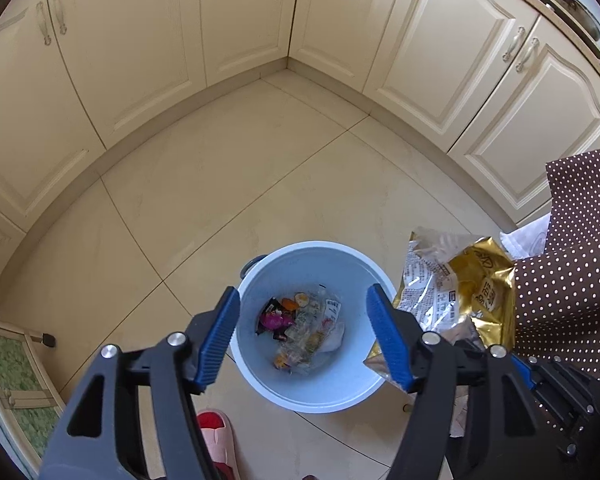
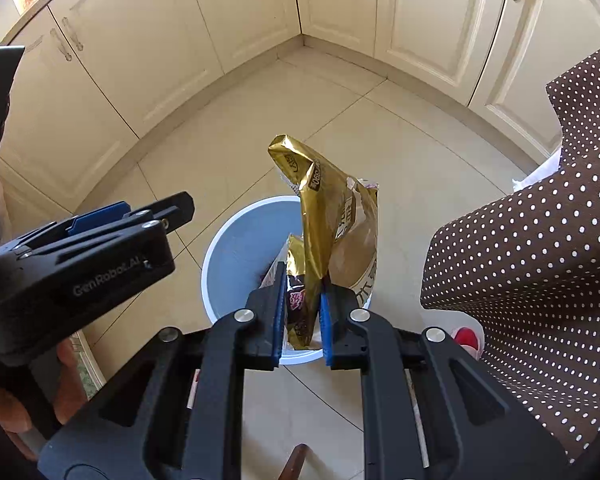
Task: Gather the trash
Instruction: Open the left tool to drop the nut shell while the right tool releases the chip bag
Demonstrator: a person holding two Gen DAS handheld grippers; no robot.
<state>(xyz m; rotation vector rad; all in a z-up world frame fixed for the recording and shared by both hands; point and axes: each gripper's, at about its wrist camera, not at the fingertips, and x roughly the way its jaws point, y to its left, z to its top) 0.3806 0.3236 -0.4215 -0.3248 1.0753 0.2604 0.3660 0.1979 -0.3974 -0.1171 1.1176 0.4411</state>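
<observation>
kitchen corner, cream cabinets (image 1: pixel 132 60) on two sides, pale tiled floor (image 1: pixel 204 200). pale blue bin (image 1: pixel 312 384) standing on the tiles near the middle, open-topped, upright. at its bottom, a small heap of trash (image 1: pixel 304 328): clear wrappers, a pink scrap, orange bits, something white.

left gripper (image 1: pixel 304 334) poised right above the bin, blue pads (image 1: pixel 220 340) spread wide, nothing between them; only the bin's inside and its litter showing through the gap. from the right wrist view, same left gripper (image 2: pixel 148 216) seen side-on at the left edge, over the floor just beside the bin rim (image 2: pixel 220 240), a hand (image 2: pixel 66 376) below it.

right gripper (image 2: pixel 300 312) narrow, pads clamped on a gold snack bag (image 2: pixel 332 216). bag crumpled, standing up from the pads, its top folded over toward the left, its lower end hanging past the pads above the near part of the bin. from the left wrist view, the gold snack bag (image 1: pixel 476 288) just right of the bin, printed pale side facing left, gold side right; right gripper's body (image 1: pixel 556 400) dark at the lower right, its pads hidden there.

brown polka-dot fabric (image 2: pixel 540 240) filling the right side. red and pink slipper (image 1: pixel 216 432) on the floor below the bin.
</observation>
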